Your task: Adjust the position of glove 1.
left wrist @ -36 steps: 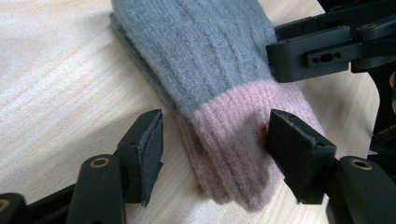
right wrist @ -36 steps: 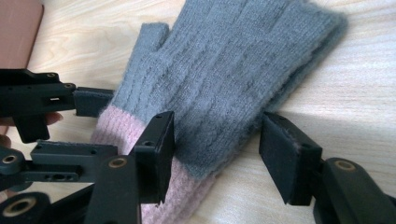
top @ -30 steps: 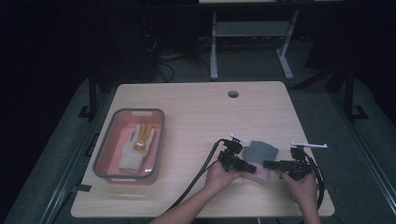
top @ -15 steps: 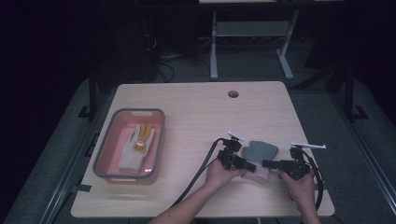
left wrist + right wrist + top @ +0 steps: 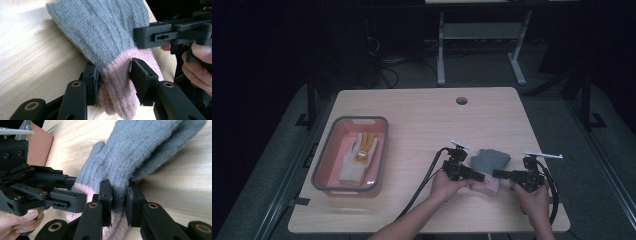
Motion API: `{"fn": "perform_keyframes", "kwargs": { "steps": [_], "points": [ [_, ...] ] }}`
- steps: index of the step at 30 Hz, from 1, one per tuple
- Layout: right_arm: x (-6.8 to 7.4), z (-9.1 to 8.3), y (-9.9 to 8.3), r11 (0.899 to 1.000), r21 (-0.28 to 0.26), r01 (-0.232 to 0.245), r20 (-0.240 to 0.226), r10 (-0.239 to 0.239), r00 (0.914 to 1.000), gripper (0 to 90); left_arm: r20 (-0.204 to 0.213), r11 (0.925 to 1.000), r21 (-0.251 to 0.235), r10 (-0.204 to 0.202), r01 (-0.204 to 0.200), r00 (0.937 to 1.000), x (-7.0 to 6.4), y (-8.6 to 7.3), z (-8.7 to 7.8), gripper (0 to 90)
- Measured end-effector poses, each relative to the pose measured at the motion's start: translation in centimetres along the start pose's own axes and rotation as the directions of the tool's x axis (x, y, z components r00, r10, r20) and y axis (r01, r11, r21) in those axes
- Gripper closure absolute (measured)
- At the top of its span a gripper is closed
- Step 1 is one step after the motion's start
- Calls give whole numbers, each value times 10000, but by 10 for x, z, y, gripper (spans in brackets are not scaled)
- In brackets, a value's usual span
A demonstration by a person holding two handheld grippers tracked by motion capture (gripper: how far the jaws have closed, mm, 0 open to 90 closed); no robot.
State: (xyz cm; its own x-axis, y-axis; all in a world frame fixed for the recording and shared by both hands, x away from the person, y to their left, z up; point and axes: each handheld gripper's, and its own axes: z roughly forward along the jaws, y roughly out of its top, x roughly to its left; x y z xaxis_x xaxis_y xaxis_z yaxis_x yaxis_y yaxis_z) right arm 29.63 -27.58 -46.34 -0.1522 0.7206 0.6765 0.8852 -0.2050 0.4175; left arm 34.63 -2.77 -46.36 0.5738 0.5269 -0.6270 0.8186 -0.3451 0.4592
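Note:
A grey knitted glove (image 5: 490,161) with a pink cuff (image 5: 486,186) lies on the table at the front right. My left gripper (image 5: 481,176) comes at the cuff from the left. In the left gripper view its jaws (image 5: 113,75) are shut on the pink cuff (image 5: 117,87). My right gripper (image 5: 497,173) meets the glove from the right. In the right gripper view its jaws (image 5: 118,195) pinch the glove (image 5: 140,152) where grey turns to pink. The glove's fingers point away from me and rest flat on the wood.
A pink tray with a grey rim (image 5: 319,170) stands at the left and holds a white glove with yellow fingers (image 5: 354,160). A cable hole (image 5: 461,100) sits near the table's far edge. Bare tabletop (image 5: 427,125) spans the middle. Cables trail from both grippers toward the front edge.

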Motion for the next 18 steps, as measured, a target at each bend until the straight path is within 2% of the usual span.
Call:
{"fn": "perform_keyframes", "kwargs": {
  "steps": [6, 10, 18],
  "points": [
    [4, -2, 0, 10000, -45, 47, -80, -48, 10000, 773, 130, 9999, -119, 1, 1, 9999, 1, -1, -3, 599],
    [10, -4, 0, 9992, -203, 332, -33, -333, 9994, 773, 266, 9997, -226, -43, 50, 9996, 2, -3, -4, 612],
    [16, -6, 0, 9981, -421, 446, -242, -456, 9987, 774, 308, 9990, -422, 157, -144, 9994, 0, -3, -15, 615]
  ]
}}
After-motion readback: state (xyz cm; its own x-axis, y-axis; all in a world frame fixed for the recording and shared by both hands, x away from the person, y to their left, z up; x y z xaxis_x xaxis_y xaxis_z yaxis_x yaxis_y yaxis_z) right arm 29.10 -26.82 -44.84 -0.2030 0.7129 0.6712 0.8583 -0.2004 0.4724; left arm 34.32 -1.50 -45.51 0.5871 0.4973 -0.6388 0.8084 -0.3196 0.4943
